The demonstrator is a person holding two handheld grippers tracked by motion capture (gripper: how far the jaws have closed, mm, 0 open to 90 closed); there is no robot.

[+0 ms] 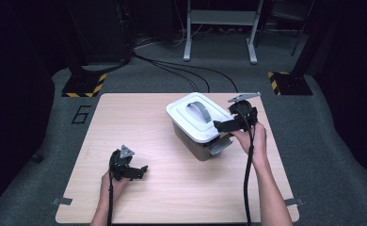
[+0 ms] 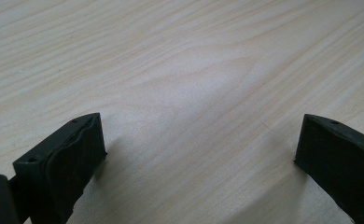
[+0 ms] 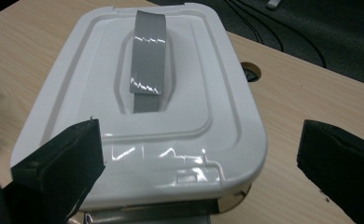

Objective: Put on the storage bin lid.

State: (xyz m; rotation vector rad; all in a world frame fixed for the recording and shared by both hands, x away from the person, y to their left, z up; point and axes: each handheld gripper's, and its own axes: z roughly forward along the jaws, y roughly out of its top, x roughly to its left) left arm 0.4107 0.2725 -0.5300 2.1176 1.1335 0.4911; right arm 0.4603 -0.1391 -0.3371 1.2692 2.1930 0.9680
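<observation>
Pale wood with a fine grain makes up the table (image 1: 181, 188), which stands on a grey carpet (image 1: 323, 141) in a dark room. Black cables (image 1: 181, 70) run across the floor behind it, two yellow-and-black striped plates (image 1: 83, 86) lie at the feet of dark stands, and a light metal frame (image 1: 219, 28) stands at the back.

On the far right part of the table sits a box (image 1: 200, 123) with a white lid (image 3: 143, 107) and a grey handle (image 3: 147, 60) lying across a hollow in the lid's middle. A grey latch (image 1: 220, 145) hangs open on the box's near end.

The right hand (image 1: 252, 139) is raised at the box's right end, its forearm coming up from the bottom edge. It holds the right gripper (image 1: 226, 126) level, pointing left over the lid's near right corner. In the right gripper view its jaws are spread wide, one over the lid's near edge and the other out over the table, and neither pinches anything.

The left hand (image 1: 113, 183) rests low on the table's near left part, well apart from the box. The left gripper (image 1: 139, 172) points right and down at bare wood, its jaws spread wide with nothing between them.
</observation>
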